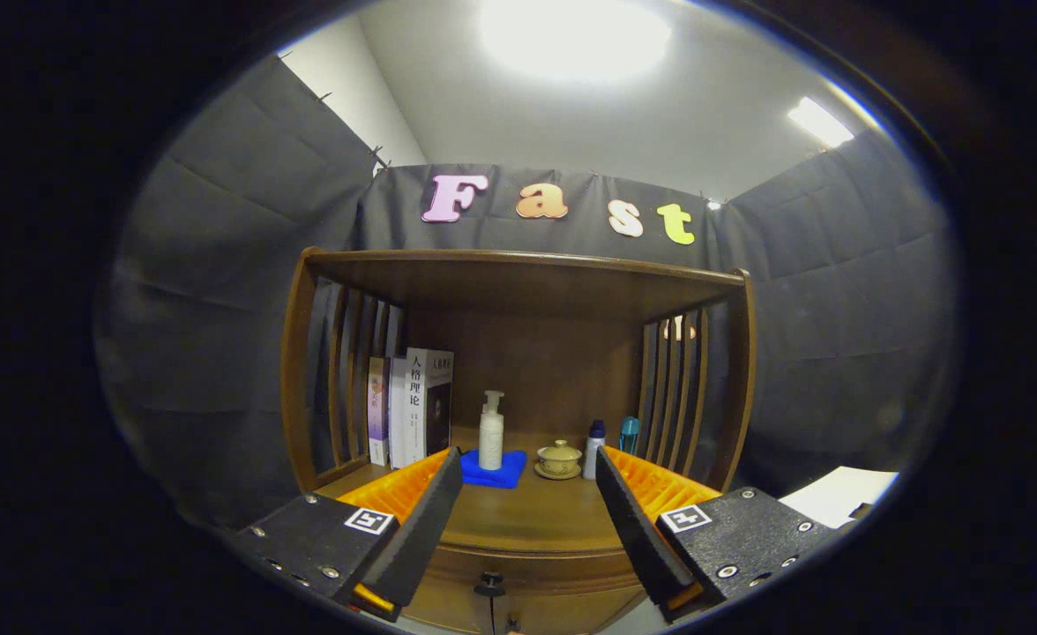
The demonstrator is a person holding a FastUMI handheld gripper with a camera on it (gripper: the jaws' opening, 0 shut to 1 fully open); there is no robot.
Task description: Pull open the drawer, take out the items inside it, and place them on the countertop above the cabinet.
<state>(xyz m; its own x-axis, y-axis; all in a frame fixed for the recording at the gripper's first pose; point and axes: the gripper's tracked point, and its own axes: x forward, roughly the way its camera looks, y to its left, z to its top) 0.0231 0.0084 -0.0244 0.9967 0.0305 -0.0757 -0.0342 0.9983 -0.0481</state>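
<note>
Gripper point(527, 476): fingers spread wide, holding nothing. Drawer point(527, 573): one, shut, one knob point(488, 583), below and between the fingers. Countertop point(527, 516) beyond: three books point(413, 406), one pump bottle point(491, 432) on one blue cloth point(505, 476), one lidded cup point(559, 458), two small bottles point(611, 441).

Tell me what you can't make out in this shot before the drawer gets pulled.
- Drawer contents: in the gripper view the brown wooden drawer front is closed, hiding any items inside.
- Small dark drawer knob: low between the open gripper fingers, too small to judge its shape.
- Blue bottle: partly behind the white bottle with a dark cap and one finger.
</note>
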